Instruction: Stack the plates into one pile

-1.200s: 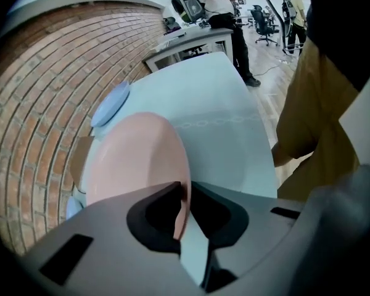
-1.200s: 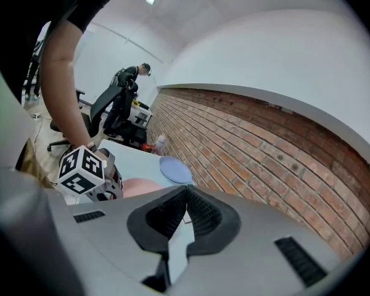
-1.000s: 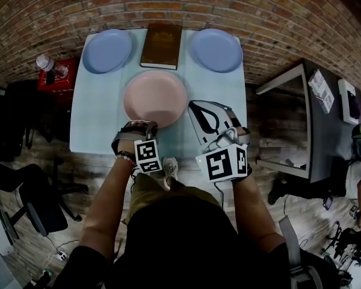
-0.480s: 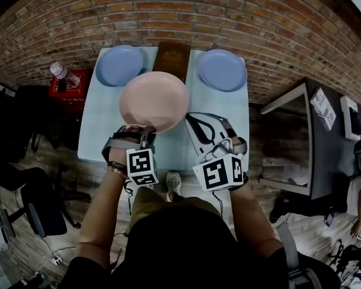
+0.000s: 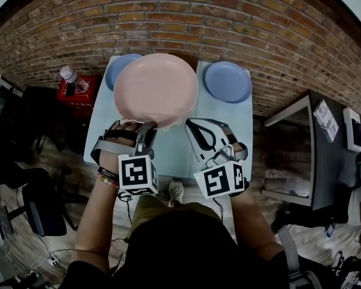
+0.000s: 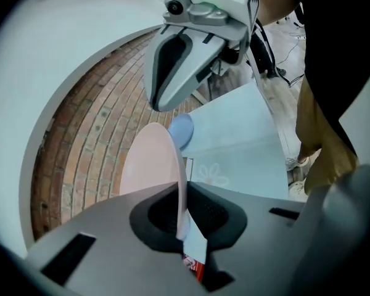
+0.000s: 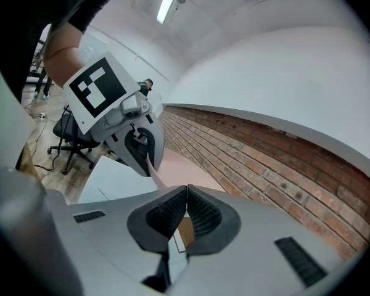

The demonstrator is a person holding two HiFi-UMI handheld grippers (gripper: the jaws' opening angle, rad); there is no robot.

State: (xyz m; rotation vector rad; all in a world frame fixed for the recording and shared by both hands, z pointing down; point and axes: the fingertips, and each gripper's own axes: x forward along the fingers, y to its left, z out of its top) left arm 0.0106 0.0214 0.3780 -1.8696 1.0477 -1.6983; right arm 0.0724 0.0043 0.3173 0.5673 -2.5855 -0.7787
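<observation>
pink plate (image 5: 155, 89): gripped at near rim by left gripper (image 5: 145, 127) jaws, held up over bench (image 5: 237, 116) | right gripper (image 5: 194, 125): jaws closed, empty | risk: rim-only pinch, plate may be levered out & dropped; blue plate (image 5: 228, 81) may be clipped on set-down

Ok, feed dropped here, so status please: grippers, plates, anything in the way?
Left gripper shut on round pink plate, held above pale table. Right gripper shut, empty. Right round blue plate bare; left round blue plate part-hidden.
</observation>
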